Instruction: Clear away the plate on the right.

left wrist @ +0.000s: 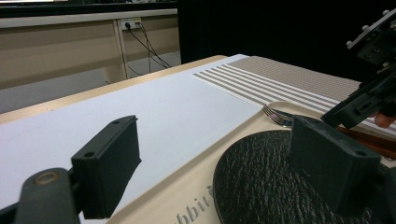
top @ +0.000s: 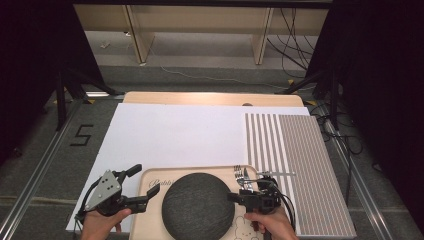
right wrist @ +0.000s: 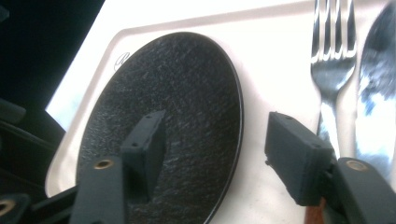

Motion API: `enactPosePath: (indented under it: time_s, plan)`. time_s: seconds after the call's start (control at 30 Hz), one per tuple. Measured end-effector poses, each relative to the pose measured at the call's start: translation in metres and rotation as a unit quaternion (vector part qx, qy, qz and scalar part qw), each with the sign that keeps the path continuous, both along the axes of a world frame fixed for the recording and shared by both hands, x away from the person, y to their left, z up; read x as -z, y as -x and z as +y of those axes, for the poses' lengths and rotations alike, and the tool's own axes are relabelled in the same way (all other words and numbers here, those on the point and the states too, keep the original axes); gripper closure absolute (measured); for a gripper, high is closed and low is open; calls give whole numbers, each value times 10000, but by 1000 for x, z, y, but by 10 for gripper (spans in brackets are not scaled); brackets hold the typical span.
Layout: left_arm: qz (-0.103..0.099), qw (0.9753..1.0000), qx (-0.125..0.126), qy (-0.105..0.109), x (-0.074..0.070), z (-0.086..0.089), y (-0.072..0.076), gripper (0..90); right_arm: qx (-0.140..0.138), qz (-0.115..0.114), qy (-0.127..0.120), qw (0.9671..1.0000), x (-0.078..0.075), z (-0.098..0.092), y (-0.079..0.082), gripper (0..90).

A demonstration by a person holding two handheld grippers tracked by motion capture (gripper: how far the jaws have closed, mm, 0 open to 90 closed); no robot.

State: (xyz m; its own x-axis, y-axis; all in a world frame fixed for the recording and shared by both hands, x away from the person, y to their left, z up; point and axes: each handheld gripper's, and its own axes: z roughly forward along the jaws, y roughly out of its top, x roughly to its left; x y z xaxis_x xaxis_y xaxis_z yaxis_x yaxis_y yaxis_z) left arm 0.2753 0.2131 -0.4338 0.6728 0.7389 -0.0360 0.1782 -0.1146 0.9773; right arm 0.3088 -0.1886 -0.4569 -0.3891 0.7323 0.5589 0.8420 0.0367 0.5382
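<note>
Straddling the right-hand edge of the dark plate [right wrist: 163, 126], the right gripper [right wrist: 212, 149] has its jaws spread wide and holds nothing: one jaw hangs over the plate's rough black face, the other over the bare cream tray [right wrist: 280, 70] between the plate and the fork [right wrist: 332, 51]. That edge is what the next move seems to turn on, since it runs between the two jaws in the right gripper view, so closing them should pinch the rim, if the gripper is low enough; how high it rides above the plate I cannot tell. The plate [top: 198, 206] sits in the middle of the tray [top: 151, 181] at the near end of the table, with the fork [top: 239, 174] and a knife [top: 248, 176] just beside it on the right, their long axes pointing away from the person. The left gripper [top: 142, 187] is also wide open and empty, at the tray's left edge, with the plate off to its right. Both are close, but the right one looks better placed on the rim.
</note>
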Motion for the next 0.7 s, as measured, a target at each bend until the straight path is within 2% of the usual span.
enactPosePath:
  time_s: [0.03,0.07,0.1,0.17,0.2,0.27,0.33,0.37,0.43,0.47,0.53,0.6,0.7]
  plan:
    - [9,10000,-4,1,0,0,0,165,-12,-85,33,10000,-2,0,0,345]
    - [5,10000,6,22,1,0,-1,165,20,-126,201,9997,-4,1,0,335]
    - [-6,10000,26,35,1,0,-1,164,51,-191,135,9997,-5,1,1,327]
    - [24,10000,24,-4,0,0,-1,164,-10,-441,246,9987,-7,-1,1,310]
    - [31,10000,29,-5,0,-1,-1,164,59,-441,438,9980,-10,-1,2,307]
    - [44,10000,36,-3,1,-1,-1,164,-61,-635,250,9977,-12,-2,3,262]
    - [49,10000,45,20,1,-1,-1,163,-38,-810,309,9962,-15,-2,4,253]
    - [43,9999,78,85,1,-1,-2,163,-35,-961,360,9947,-16,-2,4,244]
    - [85,9998,68,147,1,0,-2,162,-21,-1105,473,9927,-21,-2,6,230]
    - [112,9998,47,127,1,1,-1,163,-60,-1245,478,9911,-22,-3,7,226]
    - [106,9998,42,141,0,1,-2,162,48,-1380,553,9889,-26,-4,8,213]
    - [114,9998,54,136,0,1,-2,162,38,-1542,542,9866,-29,-6,10,203]
    - [124,9998,66,142,1,0,-2,162,83,-1855,637,9805,-33,-7,12,191]
